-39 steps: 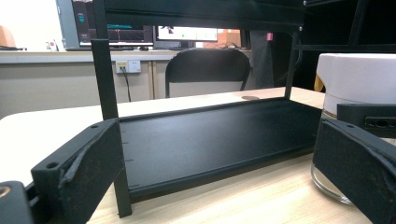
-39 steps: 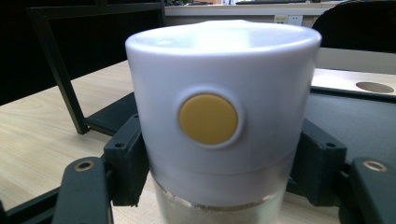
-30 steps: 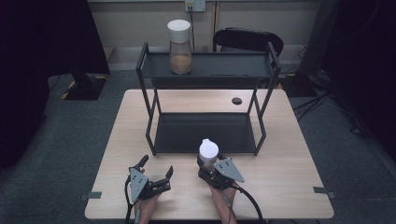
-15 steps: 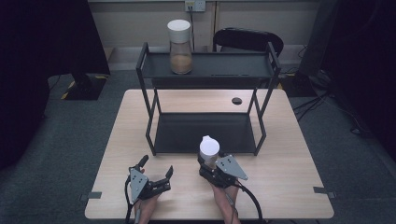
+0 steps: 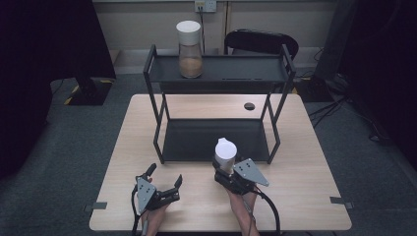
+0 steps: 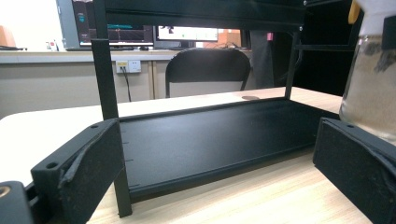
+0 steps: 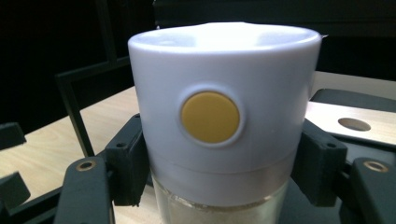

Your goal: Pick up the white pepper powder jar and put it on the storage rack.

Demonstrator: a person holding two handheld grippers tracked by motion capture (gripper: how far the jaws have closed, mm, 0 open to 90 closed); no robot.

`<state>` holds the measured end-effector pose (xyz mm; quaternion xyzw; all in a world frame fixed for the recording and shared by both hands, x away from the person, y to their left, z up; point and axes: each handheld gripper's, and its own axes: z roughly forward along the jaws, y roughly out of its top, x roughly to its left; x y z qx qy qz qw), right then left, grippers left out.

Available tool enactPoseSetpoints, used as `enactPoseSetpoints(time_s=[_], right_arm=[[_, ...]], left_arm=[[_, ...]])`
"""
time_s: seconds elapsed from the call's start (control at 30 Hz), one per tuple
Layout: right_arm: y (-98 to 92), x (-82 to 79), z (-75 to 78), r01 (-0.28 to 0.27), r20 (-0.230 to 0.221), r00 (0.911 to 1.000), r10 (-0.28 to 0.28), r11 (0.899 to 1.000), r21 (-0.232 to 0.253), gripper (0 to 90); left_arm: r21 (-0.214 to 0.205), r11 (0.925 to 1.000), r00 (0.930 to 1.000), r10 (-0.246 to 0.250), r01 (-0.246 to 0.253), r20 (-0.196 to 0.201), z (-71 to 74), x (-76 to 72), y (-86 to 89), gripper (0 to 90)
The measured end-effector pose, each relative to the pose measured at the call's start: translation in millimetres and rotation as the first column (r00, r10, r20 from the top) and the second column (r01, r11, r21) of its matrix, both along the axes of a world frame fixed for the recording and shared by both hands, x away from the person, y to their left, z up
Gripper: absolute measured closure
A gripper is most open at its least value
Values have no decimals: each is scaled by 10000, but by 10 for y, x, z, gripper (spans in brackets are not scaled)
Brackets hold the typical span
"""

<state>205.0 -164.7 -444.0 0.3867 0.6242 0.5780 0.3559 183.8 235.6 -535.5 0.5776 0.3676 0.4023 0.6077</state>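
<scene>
- right gripper (image 5: 225, 169): jaws clamped on the white-lidded jar (image 5: 225, 153), at six o'clock from the black rack (image 5: 216, 69); jar upright, seemingly just clear of the table (image 5: 305, 162)
- left gripper (image 5: 164, 184): at nine o'clock from the jar; jaws spread wide, nothing between them

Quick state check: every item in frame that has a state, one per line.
Right tool: shut on the white-lidded jar.
White-lidded jar: held upright, lid on, part full of pale powder.
Left tool: open, nothing between its jaws.
Jar on the top shelf: upright, lid on, part full of brown powder.
Black two-tier rack: lower shelf bare.
</scene>
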Motion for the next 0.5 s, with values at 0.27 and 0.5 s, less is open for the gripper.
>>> enactPoseSetpoints(time_s=[0.27,0.5], right_arm=[[-66,4,161,106,269,9996,-105,9999,-13,303],[-105,15,289,172,334,9993,-171,9998,-43,304]], left_arm=[[2,10000,10000,1,-1,0,0,0,0,12],[2,10000,10000,1,-1,-2,0,0,0,12]])
